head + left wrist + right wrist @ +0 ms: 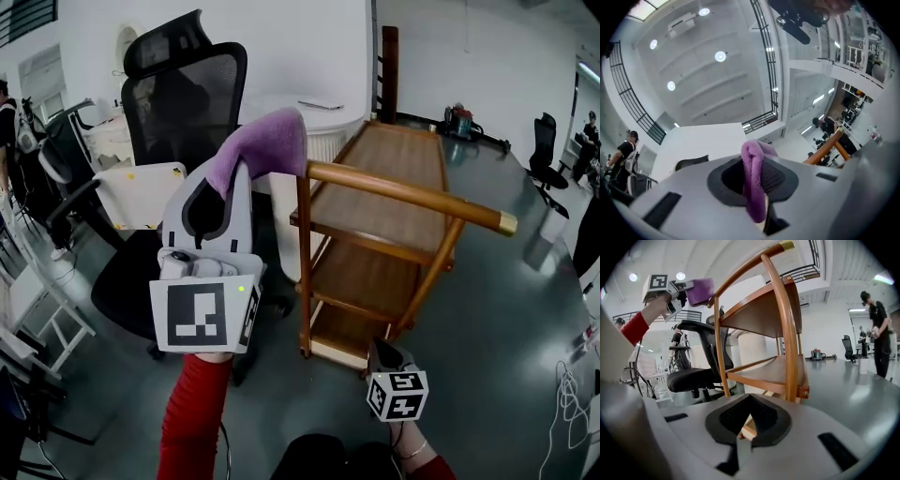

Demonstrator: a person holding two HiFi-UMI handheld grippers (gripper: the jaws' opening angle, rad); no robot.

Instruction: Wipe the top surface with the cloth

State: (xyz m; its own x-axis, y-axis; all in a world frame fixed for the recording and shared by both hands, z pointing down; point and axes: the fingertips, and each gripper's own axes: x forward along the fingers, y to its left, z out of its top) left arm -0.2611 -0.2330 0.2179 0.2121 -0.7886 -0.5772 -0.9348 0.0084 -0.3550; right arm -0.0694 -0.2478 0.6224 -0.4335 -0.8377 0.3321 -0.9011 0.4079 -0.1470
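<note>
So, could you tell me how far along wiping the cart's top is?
Done: the left tongs grip the purple cloth. In hand: it is held up near the cart's handle. Left: all the wiping; the cloth is not on the top shelf yet.

Wooden trolley (394,178) on grey floor (506,375)

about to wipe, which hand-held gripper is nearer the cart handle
Left. The left hand-held gripper, holding the purple cloth, is beside the cart handle; the right hand-held gripper is low by the bottom shelf.
</note>
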